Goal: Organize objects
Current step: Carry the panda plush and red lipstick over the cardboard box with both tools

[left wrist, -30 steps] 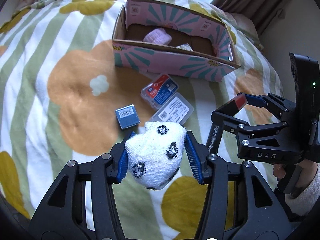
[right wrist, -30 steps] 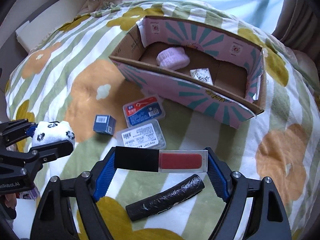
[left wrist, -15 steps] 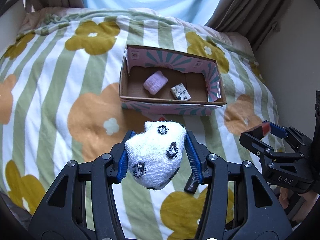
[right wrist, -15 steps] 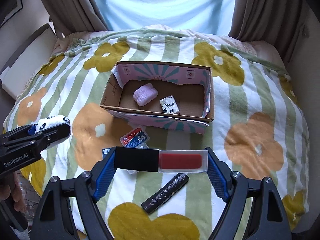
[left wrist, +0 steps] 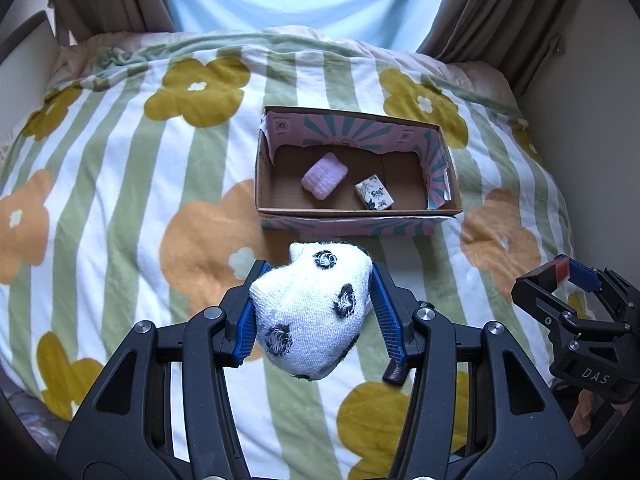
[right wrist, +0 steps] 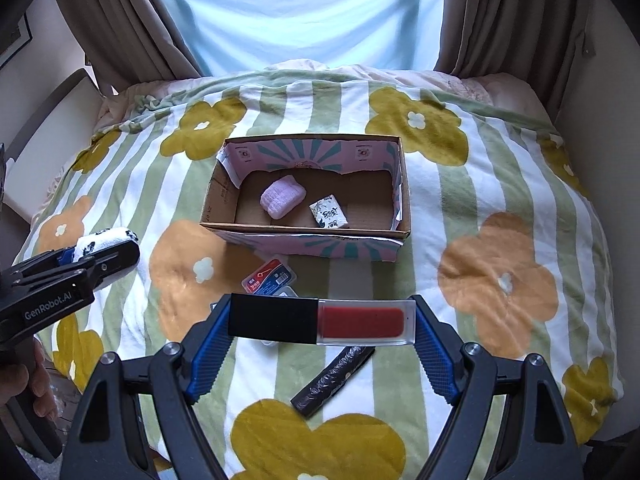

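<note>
Above the bed: left gripper (left wrist: 314,312) clamping sock (left wrist: 310,312), right gripper (right wrist: 320,322) clamping lipstick (right wrist: 320,321); release each low inside box (right wrist: 404,200), clear of contents.

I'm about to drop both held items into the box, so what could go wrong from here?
1. The lipstick tube is pinched only at its two ends by the right gripper, so it may twist or slip out on the way.
2. The box sits on a soft blanket; bumping a wall could tip or slide it.
3. The rolled sock bulges past the left gripper and hides the small cases below, so they might get knocked.
</note>
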